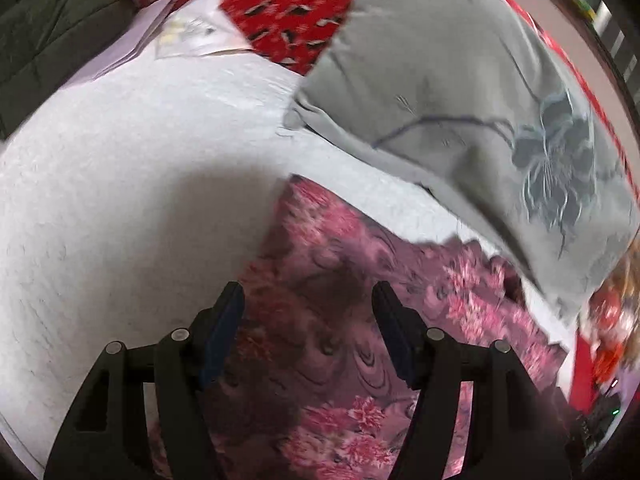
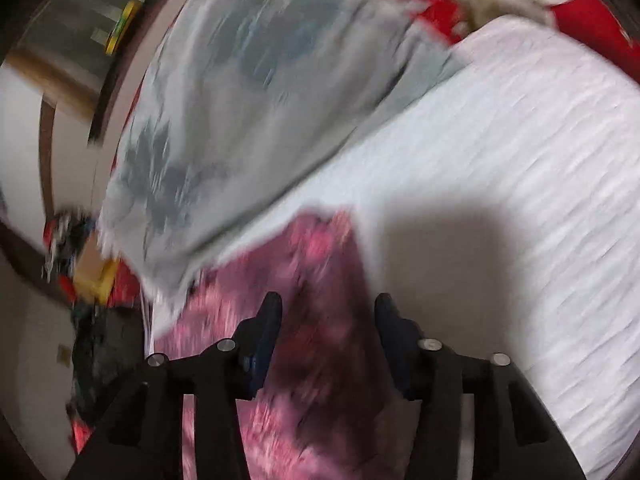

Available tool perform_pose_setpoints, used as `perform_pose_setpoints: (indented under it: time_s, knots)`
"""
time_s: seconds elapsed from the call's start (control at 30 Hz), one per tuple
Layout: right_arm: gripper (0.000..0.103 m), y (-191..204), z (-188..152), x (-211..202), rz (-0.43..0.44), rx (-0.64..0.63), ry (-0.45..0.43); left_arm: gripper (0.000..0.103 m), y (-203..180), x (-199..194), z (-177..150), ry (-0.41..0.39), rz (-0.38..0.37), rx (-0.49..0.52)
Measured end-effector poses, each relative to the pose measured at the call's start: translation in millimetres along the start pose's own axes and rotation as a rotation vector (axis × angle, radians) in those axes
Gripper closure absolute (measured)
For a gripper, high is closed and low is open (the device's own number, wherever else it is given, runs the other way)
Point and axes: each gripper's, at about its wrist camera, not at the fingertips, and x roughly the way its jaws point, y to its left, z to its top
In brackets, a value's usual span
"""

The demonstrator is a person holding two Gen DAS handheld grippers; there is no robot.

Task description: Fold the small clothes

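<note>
left claw point(image 1: 307, 300): fingers spread wide, nothing held | right claw point(image 2: 328, 312): fingers apart, nothing held

My left wrist view is fairly sharp in the middle, with soft, even light on the white bedcover point(image 1: 120, 184) and a broad grey shadow ahead of the left tool point(image 1: 308, 300). Its edges bend and smear, dark at the corners. My right wrist view is heavily motion-blurred throughout; the grey pillow point(image 2: 224, 128) streaks, and a shadow lies beside the right tool point(image 2: 328, 312).
</note>
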Motion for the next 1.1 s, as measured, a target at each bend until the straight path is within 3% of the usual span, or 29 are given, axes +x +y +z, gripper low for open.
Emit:
perform_pose_setpoints:
  time_s: [0.07, 0.13, 0.17, 0.23, 0.27, 0.3, 0.37, 0.4, 0.47, 0.5, 0.53, 0.57, 0.6, 0.63, 0.7, 0.77, 0.87, 0.9, 0.93, 0.97, 1.1]
  knots:
    - [0.098, 19.6, -7.2, -9.8, -0.070, -0.121, -0.044, 0.038, -5.7, 4.5, -3.6, 0.009, 0.025, 0.033]
    - [0.099, 19.8, -8.4, -34.6, -0.063, -0.119, -0.167, 0.038, -8.0, 8.2, -5.7, 0.014, 0.055, 0.049]
    - [0.099, 11.1, -6.7, -36.2, -0.087, -0.087, -0.180, 0.038, -10.0, 13.0, -7.1, 0.022, 0.084, 0.066]
    - [0.098, -13.1, -6.0, -22.3, -0.155, -0.025, -0.107, 0.037, -12.4, 24.1, -10.2, 0.047, 0.115, 0.093]
    - [0.098, -23.7, -8.4, -10.4, -0.198, -0.007, -0.030, 0.037, -11.3, 23.6, -11.0, 0.045, 0.112, 0.092]
    - [0.097, -22.7, -9.3, -11.1, -0.193, -0.015, -0.031, 0.037, -10.0, 20.1, -9.8, 0.039, 0.101, 0.082]
    - [0.087, -14.8, -6.1, -22.2, -0.169, -0.018, -0.098, 0.037, -5.8, 11.9, -6.7, 0.021, 0.058, 0.048]
    - [0.081, -12.5, -1.4, -26.4, -0.114, 0.007, -0.133, 0.037, -3.7, 8.1, -5.8, 0.013, 0.029, 0.031]
    - [0.035, -9.3, 9.0, -18.4, -0.055, 0.043, -0.132, 0.036, -2.8, 7.8, -5.3, 0.015, -0.010, 0.017]
    - [0.032, -8.1, 13.5, -11.8, -0.075, 0.043, -0.122, 0.036, -3.5, 10.8, -4.1, 0.020, -0.010, 0.020]
    - [0.033, -2.0, 15.9, 1.1, -0.110, 0.033, -0.101, 0.036, -4.7, 13.1, -4.3, 0.026, 0.000, 0.026]
    - [0.039, 2.1, 19.0, 14.4, -0.135, 0.026, -0.073, 0.036, -5.6, 16.1, -3.8, 0.034, 0.014, 0.033]
    - [0.055, 3.9, 20.8, 22.0, -0.141, 0.014, -0.066, 0.036, -6.7, 16.2, -3.7, 0.033, 0.016, 0.034]
    - [0.098, 9.8, 21.2, 27.6, -0.134, -0.007, -0.059, 0.036, -6.8, 14.6, -3.0, 0.024, 0.010, 0.031]
    - [0.096, 21.4, 24.6, 22.8, -0.127, -0.070, -0.113, 0.036, -6.2, 10.9, -0.2, -0.004, -0.011, 0.021]
    - [0.096, 18.0, 30.6, 14.8, -0.129, -0.058, -0.182, 0.031, -7.0, 17.9, 1.5, 0.001, 0.037, 0.023]
    - [0.097, -8.4, 29.8, 40.5, -0.198, -0.001, -0.047, 0.025, -11.1, 39.0, -1.4, 0.037, 0.133, 0.084]
    - [0.095, -7.7, 28.4, 35.9, -0.196, -0.008, -0.075, 0.021, -12.3, 37.5, -1.7, 0.026, 0.153, 0.095]
    - [0.085, -4.4, 28.3, 28.9, -0.206, -0.006, -0.096, 0.022, -11.8, 34.4, -1.2, 0.023, 0.147, 0.090]
    - [0.084, 1.3, 26.8, 17.9, -0.235, 0.000, -0.128, 0.022, -9.6, 29.9, 0.0, 0.023, 0.124, 0.074]
    - [0.079, 21.4, 7.5, -13.6, -0.088, -0.071, -0.199, 0.022, -4.9, 6.0, 1.5, -0.026, 0.021, 0.034]
